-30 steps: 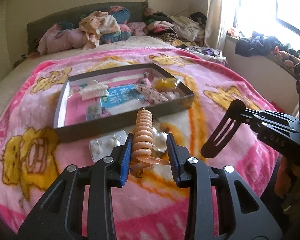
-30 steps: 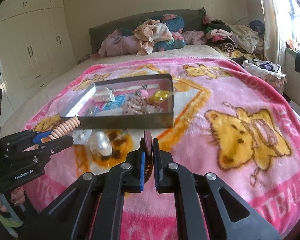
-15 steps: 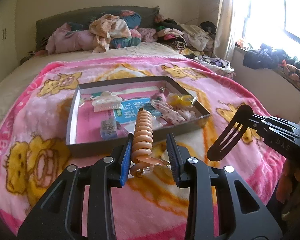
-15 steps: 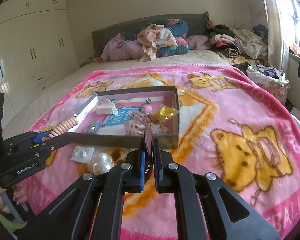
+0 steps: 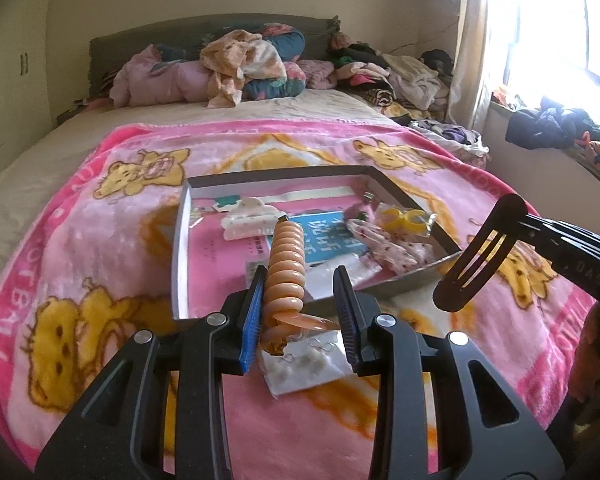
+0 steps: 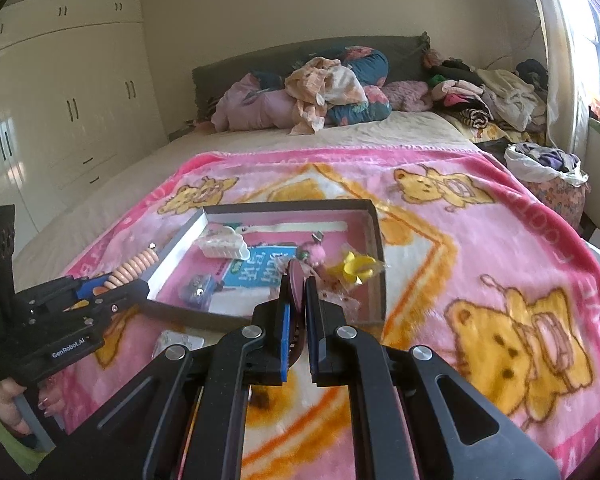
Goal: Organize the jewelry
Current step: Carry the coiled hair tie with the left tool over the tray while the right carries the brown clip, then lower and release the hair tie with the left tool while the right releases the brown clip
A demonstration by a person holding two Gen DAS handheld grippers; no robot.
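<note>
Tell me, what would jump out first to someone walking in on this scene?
Probably the bright pink bear blanket spread over the bed, with a shallow grey box of hair clips and trinkets lying in the middle of it. Next, the two hand-held tools in the foreground: the left gripper has its fingers around a peach spiral hair tie, and the right gripper pinches a flat dark snap clip.
</note>
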